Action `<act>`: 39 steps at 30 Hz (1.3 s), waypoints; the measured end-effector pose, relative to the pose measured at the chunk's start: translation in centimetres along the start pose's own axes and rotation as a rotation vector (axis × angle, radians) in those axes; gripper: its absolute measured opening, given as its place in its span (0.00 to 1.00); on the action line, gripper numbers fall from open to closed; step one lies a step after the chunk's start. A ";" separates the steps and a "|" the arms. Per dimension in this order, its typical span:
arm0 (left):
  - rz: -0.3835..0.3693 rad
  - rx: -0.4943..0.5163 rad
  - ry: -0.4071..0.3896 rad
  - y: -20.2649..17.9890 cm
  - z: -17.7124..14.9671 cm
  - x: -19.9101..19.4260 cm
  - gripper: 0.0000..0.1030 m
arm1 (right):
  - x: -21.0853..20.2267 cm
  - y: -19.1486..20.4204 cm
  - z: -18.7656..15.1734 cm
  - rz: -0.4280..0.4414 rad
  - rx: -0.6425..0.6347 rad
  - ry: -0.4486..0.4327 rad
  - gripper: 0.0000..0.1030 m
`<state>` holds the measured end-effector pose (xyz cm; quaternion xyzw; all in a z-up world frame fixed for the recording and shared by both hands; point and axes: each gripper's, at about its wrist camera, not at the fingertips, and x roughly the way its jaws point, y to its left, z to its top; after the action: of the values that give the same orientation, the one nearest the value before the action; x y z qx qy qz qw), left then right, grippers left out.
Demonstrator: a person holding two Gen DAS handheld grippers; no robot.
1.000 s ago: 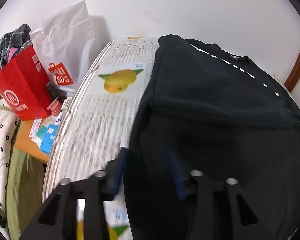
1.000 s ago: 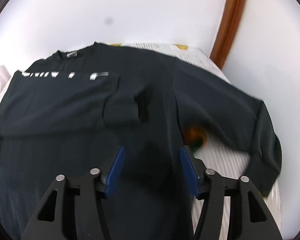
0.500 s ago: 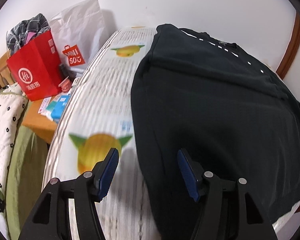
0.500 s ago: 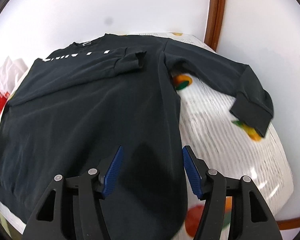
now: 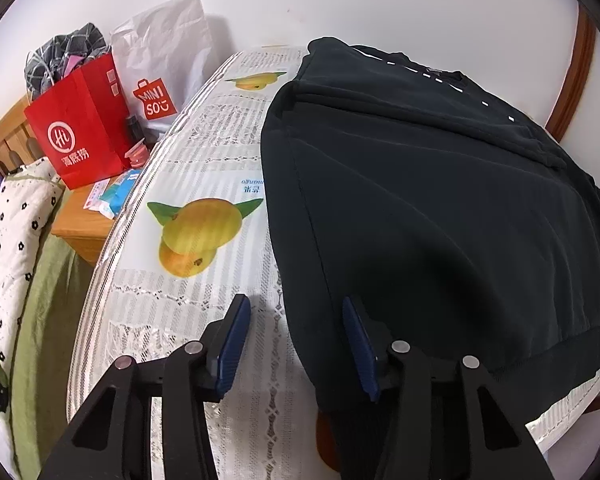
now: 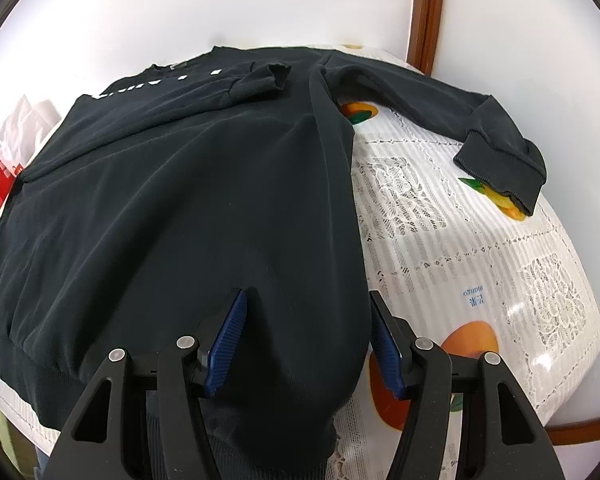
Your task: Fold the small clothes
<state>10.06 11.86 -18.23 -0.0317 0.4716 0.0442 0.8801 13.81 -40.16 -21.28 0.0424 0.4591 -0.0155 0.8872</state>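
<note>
Sweatshirt (image 6: 172,208) hem lies beneath both down-tilted grippers.

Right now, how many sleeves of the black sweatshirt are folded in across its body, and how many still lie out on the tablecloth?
1 folded, 1 out. The folded sleeve lies across the chest near the collar. The other sleeve stretches out over the white mango-print tablecloth.
</note>
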 end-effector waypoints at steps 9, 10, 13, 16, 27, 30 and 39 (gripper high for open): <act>-0.044 -0.022 -0.008 -0.4 -0.4 -0.3 0.11 | -0.9 0.8 -1.2 0.062 -0.026 -0.029 0.17; -0.048 -0.021 -0.005 -0.5 -0.5 -0.3 0.09 | -1.0 1.0 -1.3 0.066 -0.026 -0.028 0.14; -0.029 -0.009 -0.008 -0.6 -0.7 -0.6 0.07 | -1.2 1.5 -1.5 0.047 -0.039 -0.034 0.12; -0.017 -0.007 -0.004 -0.2 -1.2 -1.1 0.06 | -1.1 1.6 -1.4 0.051 -0.043 -0.026 0.12; 0.003 -0.008 -0.014 0.2 -2.5 -2.7 0.05 | -1.2 1.8 -0.9 0.043 -0.103 -0.004 0.16; -0.014 -0.030 -0.021 0.1 -1.8 -3.0 0.08 | -1.7 0.8 -0.3 0.072 -0.096 -0.011 0.20; -0.040 -0.037 -0.063 -1.6 1.5 -2.3 0.51 | -2.7 -7.4 4.4 -0.137 0.005 -0.143 0.52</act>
<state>10.22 10.35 -15.48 -0.0561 0.4419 0.0361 0.8946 15.34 -47.92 -16.99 0.0118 0.3965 -0.0804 0.9144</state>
